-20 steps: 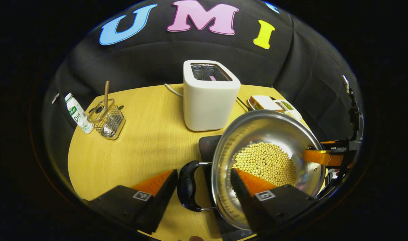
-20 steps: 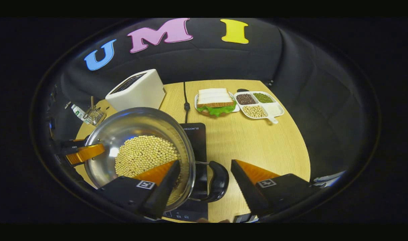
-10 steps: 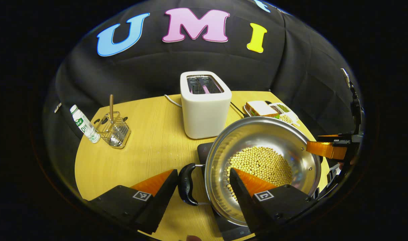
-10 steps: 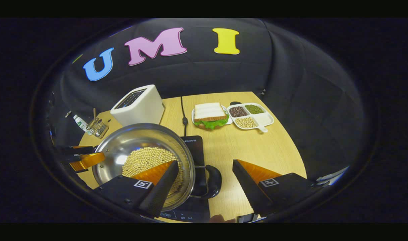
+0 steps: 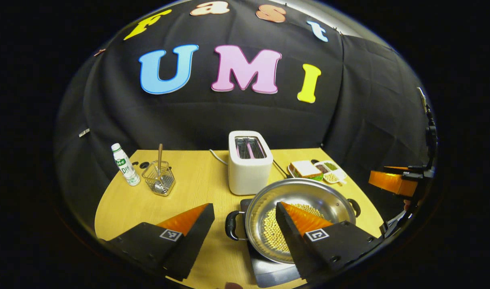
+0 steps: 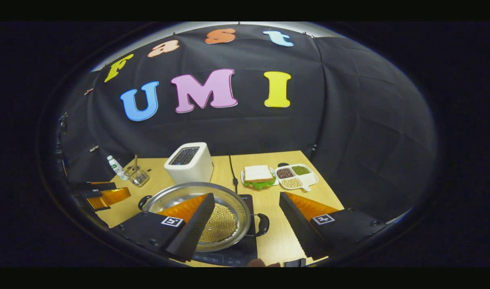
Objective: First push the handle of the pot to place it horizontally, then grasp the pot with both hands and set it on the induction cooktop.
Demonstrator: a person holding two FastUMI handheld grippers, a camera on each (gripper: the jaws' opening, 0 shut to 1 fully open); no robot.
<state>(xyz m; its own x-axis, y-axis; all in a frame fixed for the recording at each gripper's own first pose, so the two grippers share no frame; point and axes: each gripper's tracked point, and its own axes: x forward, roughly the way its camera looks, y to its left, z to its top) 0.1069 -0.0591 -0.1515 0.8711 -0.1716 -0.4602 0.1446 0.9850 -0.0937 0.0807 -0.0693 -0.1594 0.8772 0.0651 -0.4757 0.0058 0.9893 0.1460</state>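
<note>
A steel pot (image 5: 309, 196) holding soybeans rests on the black induction cooktop (image 5: 269, 273), its two black handles (image 5: 231, 225) pointing left and right. My left gripper (image 5: 243, 206) hangs open above and behind the pot's left handle, touching nothing. In the right gripper view, the pot (image 6: 229, 204) sits on the cooktop (image 6: 237, 255), and my right gripper (image 6: 247, 196) is open above the right handle (image 6: 263, 224). Each gripper appears in the other's view, the right gripper (image 5: 391, 182) off to the pot's right and the left gripper (image 6: 108, 196) to its left.
A white toaster (image 5: 248, 166) stands just behind the pot, its cable (image 6: 232, 168) running to the back edge. A bottle (image 5: 124, 170) and a wire basket (image 5: 158, 181) sit back left. A sandwich plate (image 6: 258, 176) and a divided dish (image 6: 295, 176) sit back right.
Both grippers have risen and drawn back from the pot's handles. The pot now looks smaller and lower in both views and stays on the cooktop.
</note>
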